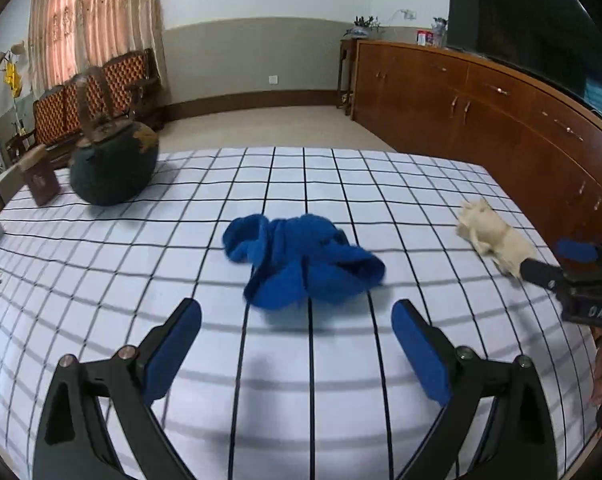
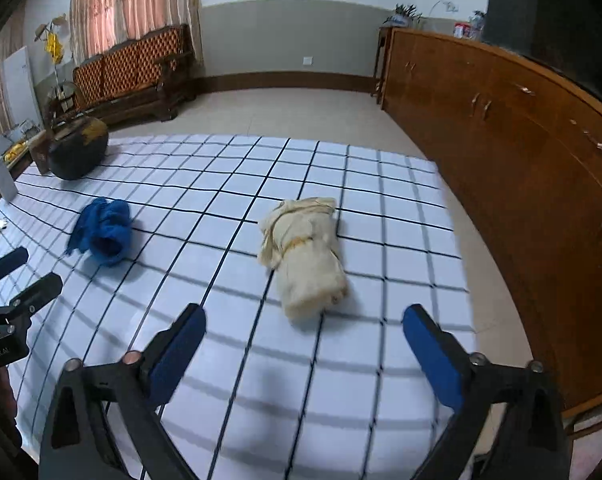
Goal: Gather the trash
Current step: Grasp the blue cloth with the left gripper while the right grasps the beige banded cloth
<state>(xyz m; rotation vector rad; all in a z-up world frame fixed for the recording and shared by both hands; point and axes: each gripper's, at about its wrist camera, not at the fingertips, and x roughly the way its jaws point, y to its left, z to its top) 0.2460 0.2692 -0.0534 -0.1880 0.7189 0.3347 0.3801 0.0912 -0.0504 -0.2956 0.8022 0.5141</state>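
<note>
Ahead of the left gripper [image 1: 297, 312], its jaws spread wide and empty, a crumpled blue cloth [image 1: 301, 260] lay on the grid-patterned tablecloth [image 1: 101, 280]. Likewise released, the right gripper [image 2: 305, 320] faced a rolled cream cloth [image 2: 305, 252]; each should straddle its bundle's middle before closing.

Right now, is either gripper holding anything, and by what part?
Nothing held. Left gripper open before the blue cloth; right gripper open before the cream cloth.
</note>
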